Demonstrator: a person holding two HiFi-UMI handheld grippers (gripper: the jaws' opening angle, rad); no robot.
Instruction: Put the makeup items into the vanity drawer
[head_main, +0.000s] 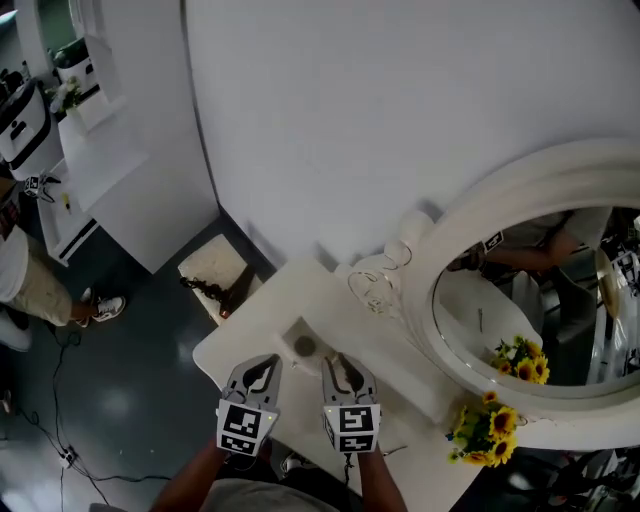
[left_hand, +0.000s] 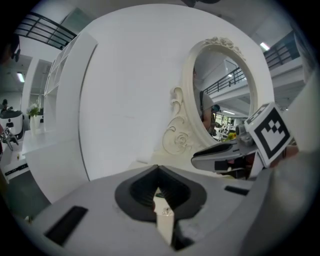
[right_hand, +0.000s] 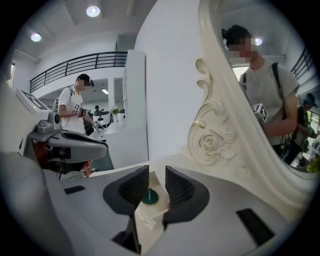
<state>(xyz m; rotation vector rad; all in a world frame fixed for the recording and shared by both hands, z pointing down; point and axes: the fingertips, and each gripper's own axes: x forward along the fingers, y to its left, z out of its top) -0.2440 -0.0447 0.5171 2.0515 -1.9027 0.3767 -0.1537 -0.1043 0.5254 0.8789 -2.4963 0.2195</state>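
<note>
Both grippers hang above the front of the white vanity top (head_main: 250, 335), side by side. My left gripper (head_main: 262, 372) (left_hand: 158, 172) has its jaws pressed together with nothing between them. My right gripper (head_main: 346, 370) (right_hand: 151, 181) stands with its jaws apart. A small green round item (right_hand: 149, 197) shows in the gap on a white surface, and neither pad touches it. A dark round item (head_main: 304, 346) lies on the vanity top just ahead of the two grippers. From the left gripper view, the right gripper (left_hand: 225, 156) shows at the right.
The oval mirror (head_main: 600, 400) with its carved scroll (head_main: 378, 282) stands at the right, sunflowers (head_main: 488, 428) at its foot. A cushioned stool (head_main: 215, 272) with a dark thing on it sits left of the vanity. A person (head_main: 25, 275) stands at far left; cables lie on the floor.
</note>
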